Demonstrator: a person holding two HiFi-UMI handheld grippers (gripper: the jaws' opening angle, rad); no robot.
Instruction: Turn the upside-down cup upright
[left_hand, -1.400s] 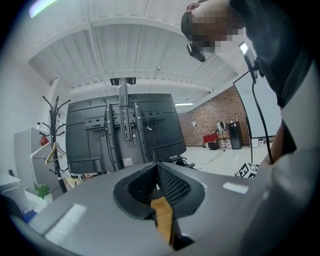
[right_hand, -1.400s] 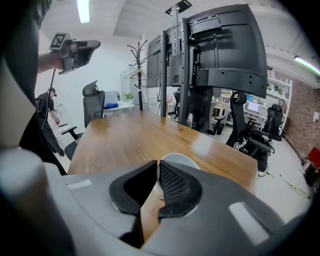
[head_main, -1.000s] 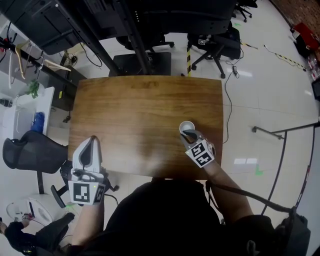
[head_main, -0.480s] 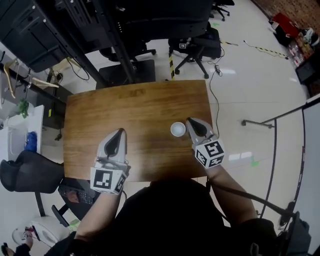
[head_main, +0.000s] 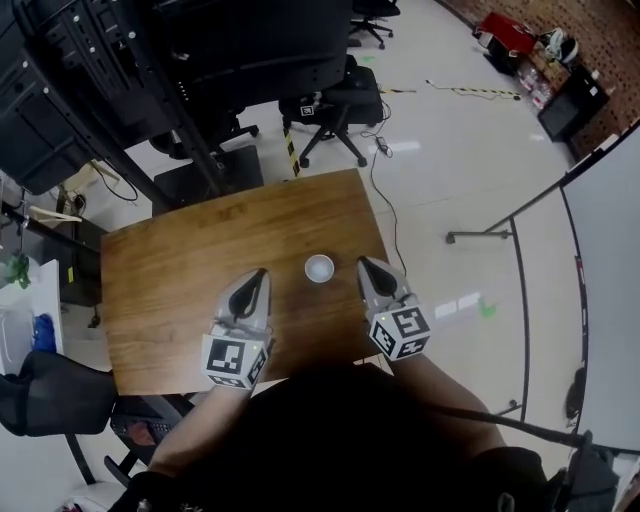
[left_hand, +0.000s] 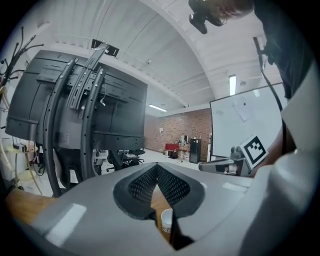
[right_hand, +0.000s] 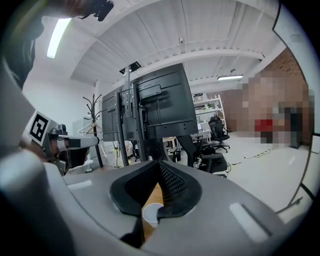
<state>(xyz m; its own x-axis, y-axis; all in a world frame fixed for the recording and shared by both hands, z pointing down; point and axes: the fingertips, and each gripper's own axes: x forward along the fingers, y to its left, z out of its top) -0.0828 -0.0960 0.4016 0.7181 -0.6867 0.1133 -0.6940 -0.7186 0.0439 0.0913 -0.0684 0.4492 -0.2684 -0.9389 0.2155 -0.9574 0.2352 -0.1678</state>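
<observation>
Cup (head_main: 319, 268) stands upright with its white mouth open to the ceiling, just right of centre on the wooden tabletop (head_main: 170, 270), toward that tabletop's right edge; nothing touches it; the left gripper (head_main: 260, 273) lies to its left and the right gripper (head_main: 364, 262) to its right, both near it but apart from it, both pointing toward the top of the frame. In the left gripper view the fingers (left_hand: 142, 185) are clenched tip to tip with nothing between them, and the cup shows low in the gap behind them; in the right gripper view the fingers (right_hand: 175, 185) are likewise clenched and empty, the cup's rim lying beyond them. A black office chair (head_main: 335, 105) stands on the pale floor above the tabletop.
</observation>
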